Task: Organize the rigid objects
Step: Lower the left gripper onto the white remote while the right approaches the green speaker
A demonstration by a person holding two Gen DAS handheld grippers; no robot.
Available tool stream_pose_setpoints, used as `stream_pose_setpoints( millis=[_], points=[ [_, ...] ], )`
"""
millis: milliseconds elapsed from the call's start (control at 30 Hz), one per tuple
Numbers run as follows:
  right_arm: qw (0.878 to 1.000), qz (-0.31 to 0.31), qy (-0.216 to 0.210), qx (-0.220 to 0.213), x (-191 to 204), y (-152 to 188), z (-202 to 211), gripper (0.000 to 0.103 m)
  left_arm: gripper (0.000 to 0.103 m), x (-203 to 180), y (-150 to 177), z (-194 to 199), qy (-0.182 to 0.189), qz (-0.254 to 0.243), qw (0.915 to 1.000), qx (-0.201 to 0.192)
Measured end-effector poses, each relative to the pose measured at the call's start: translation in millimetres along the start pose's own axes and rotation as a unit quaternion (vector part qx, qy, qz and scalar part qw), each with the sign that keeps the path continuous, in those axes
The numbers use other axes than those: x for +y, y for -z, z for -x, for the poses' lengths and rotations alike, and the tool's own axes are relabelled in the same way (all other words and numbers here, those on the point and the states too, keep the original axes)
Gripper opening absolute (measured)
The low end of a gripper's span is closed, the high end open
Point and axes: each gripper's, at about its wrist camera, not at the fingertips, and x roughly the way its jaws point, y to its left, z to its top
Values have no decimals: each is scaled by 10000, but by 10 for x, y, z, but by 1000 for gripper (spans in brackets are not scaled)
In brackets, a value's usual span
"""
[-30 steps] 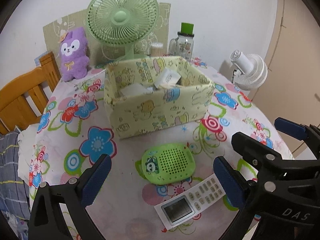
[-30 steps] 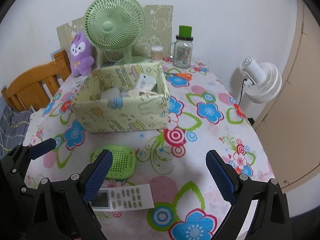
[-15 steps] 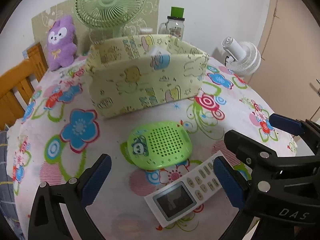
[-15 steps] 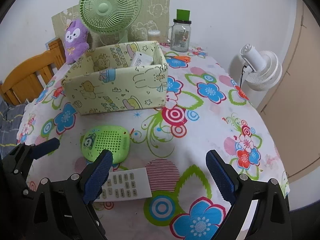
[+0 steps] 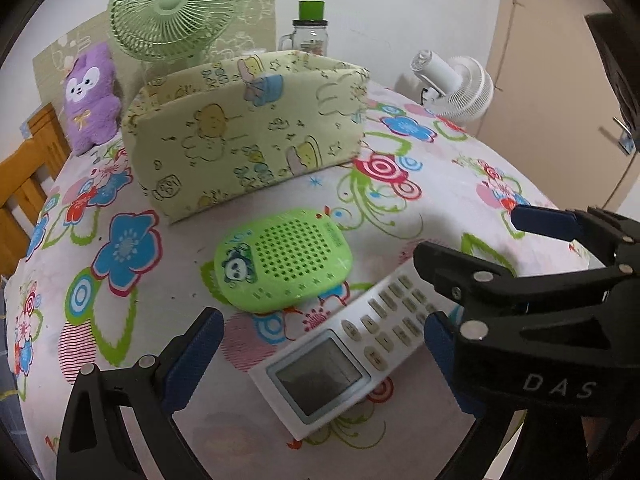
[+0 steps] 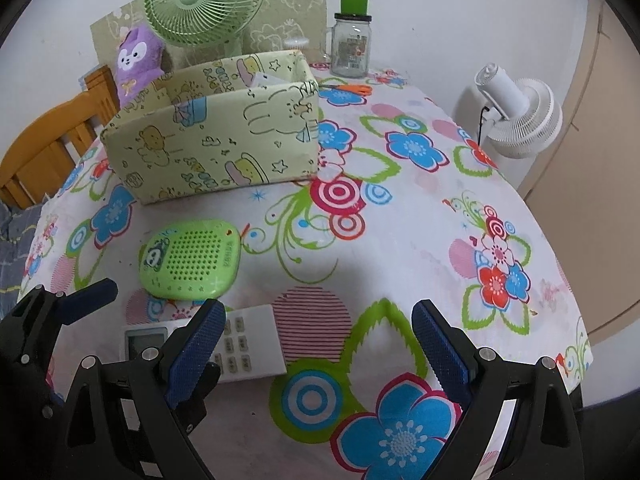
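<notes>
A white remote control [image 5: 340,356] lies on the flowered tablecloth, between the open fingers of my left gripper [image 5: 320,352]. It also shows in the right wrist view [image 6: 244,344]. A green perforated disc with a panda face [image 5: 282,264] lies just beyond it; it shows in the right wrist view too [image 6: 192,260]. A yellow-green cartoon-print box [image 5: 248,132] stands behind, holding white items [image 6: 266,79]. My right gripper [image 6: 316,344] is open and empty, low over the cloth to the right of the remote.
A green desk fan [image 5: 174,8], a purple plush [image 5: 90,96] and a glass jar with green lid [image 6: 352,36] stand at the back. Orange scissors [image 6: 352,88] lie near the jar. A white fan [image 6: 520,116] stands beyond the table's right edge. A wooden chair [image 6: 48,148] is at left.
Both grippers have come down and forward toward the table. The remote now lies between my left gripper's fingers, and the box looks taller from the lower view.
</notes>
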Motion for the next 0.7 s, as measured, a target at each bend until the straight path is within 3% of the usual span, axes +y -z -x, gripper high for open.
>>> stream_pose_setpoints(
  millis=[267,500,700],
  points=[
    [10000,-26,11,88,-14,75,-51,96,91,-66,81,-55,151,-152,9997,120],
    [9999,-21,34,142,-15,110,-94,96,89,-96,133,-64,54,-356,9993,79],
    [9998,-36,49,163,-3,108,-131,96,70,-205,116,-94,167,-483,9986,130]
  ],
)
